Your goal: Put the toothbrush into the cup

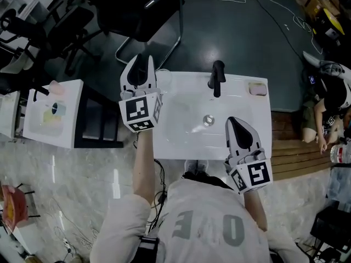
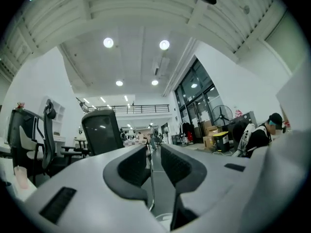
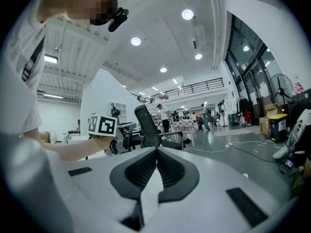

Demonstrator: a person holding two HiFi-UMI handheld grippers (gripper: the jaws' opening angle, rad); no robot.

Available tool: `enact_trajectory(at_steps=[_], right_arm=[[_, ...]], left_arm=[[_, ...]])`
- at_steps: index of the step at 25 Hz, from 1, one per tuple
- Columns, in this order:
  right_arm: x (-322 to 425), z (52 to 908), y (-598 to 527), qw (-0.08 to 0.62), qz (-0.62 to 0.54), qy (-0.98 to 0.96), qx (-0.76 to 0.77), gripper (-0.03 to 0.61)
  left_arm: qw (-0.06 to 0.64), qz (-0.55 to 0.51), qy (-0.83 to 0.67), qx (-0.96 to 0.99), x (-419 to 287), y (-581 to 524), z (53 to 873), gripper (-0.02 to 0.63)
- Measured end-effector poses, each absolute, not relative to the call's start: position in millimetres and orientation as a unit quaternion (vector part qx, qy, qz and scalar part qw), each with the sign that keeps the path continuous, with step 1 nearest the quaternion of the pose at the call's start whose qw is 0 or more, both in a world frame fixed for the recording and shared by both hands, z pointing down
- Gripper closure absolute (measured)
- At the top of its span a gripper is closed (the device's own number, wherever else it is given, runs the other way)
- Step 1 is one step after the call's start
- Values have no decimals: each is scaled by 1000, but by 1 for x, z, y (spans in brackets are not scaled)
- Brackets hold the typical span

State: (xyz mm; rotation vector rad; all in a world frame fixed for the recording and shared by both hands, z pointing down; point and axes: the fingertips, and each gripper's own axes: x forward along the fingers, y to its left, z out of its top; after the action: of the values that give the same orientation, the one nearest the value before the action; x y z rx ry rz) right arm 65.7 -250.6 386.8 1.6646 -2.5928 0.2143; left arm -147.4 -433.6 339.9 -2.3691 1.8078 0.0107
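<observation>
Honestly, I can't spot the toothbrush in any view. The glossy white sink (image 1: 181,149) has only its round metal drain (image 1: 208,120) showing in the basin, with a black faucet (image 1: 217,76) behind it. What looks like a clear cup (image 1: 163,79) sits at the back-left corner, just beside the left gripper (image 1: 143,63), whose jaws are slightly apart. The right gripper (image 1: 235,120) is over the basin, and only its own view shows its ribbed pads (image 3: 141,171) meeting at the tips.

Translucent cup (image 1: 163,79), upright, sink's (image 1: 181,142) back-left corner

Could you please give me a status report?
Left gripper slightly open, thin unidentified edge between jaws. Right gripper shut, empty, over white sink basin. Toothbrush not visible.
</observation>
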Motion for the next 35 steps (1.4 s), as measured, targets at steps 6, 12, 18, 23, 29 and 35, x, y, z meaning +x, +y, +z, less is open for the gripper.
enact_trajectory(at_steps=[6,12,18,23,29,35], right_arm=[[59,356,-261,-4,32,-850,526,548],[48,327,-267,-41,3,-861,507,548],[43,305,-274,-69,-28,-865,496,548],[41,301,-274,-70,-43,-866,494,548],[49,307,-273,-74,-33,-858,507,548],[53,309,-269,-68,-32,-855,514,548]], left_arm=[[153,62,579,-798,-128,-395,245,541],[195,88,556,-803,-105,-341,189,543],[196,128,532,-814,-67,-294,183,568],[177,115,554,-805,-65,-276,222,578],[141,84,577,-800,-77,-273,267,584],[133,81,573,-805,-71,-274,270,584]])
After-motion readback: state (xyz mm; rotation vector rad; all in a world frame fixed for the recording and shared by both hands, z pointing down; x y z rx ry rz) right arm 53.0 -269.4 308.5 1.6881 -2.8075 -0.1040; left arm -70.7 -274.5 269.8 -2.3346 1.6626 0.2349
